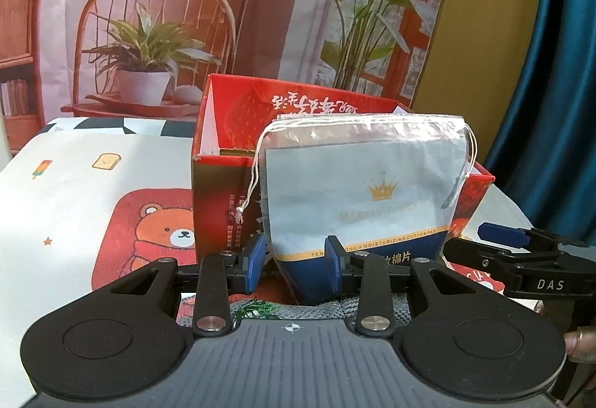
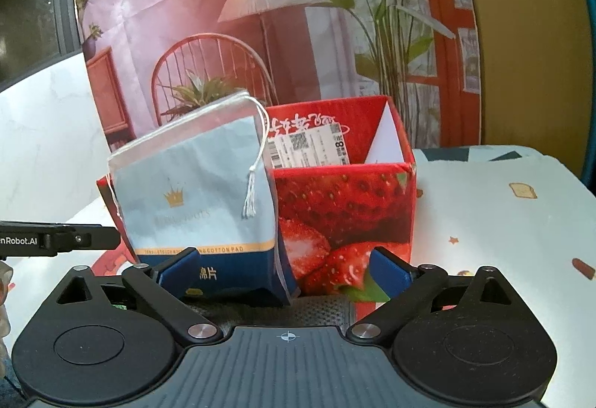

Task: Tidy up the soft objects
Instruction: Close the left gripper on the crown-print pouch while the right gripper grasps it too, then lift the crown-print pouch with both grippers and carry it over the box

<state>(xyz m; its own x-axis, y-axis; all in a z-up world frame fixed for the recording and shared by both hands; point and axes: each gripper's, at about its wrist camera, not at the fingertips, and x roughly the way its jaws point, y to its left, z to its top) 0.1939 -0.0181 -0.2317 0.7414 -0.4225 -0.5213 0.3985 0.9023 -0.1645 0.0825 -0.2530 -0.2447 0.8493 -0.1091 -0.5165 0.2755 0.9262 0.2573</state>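
Note:
A pale blue and navy drawstring bag of cotton pads [image 1: 367, 199] stands upright against the front of a red strawberry-print box [image 1: 231, 117]. My left gripper [image 1: 296, 264] is shut on the bag's lower left corner, blue pads on either side of it. In the right wrist view the same bag [image 2: 193, 195] leans on the box [image 2: 346, 206]. My right gripper [image 2: 287, 268] is open, its jaws wide around the bag's lower right edge and the box front. Something grey and knitted [image 2: 316, 311] lies under the bag.
The table has a white cloth with a bear print [image 1: 164, 221] and small food pictures. A printed backdrop of a chair, lamp and plants [image 1: 156, 16] stands behind the box. A shipping label [image 2: 309, 143] sits inside the box. A dark blue curtain [image 1: 558, 72] hangs at right.

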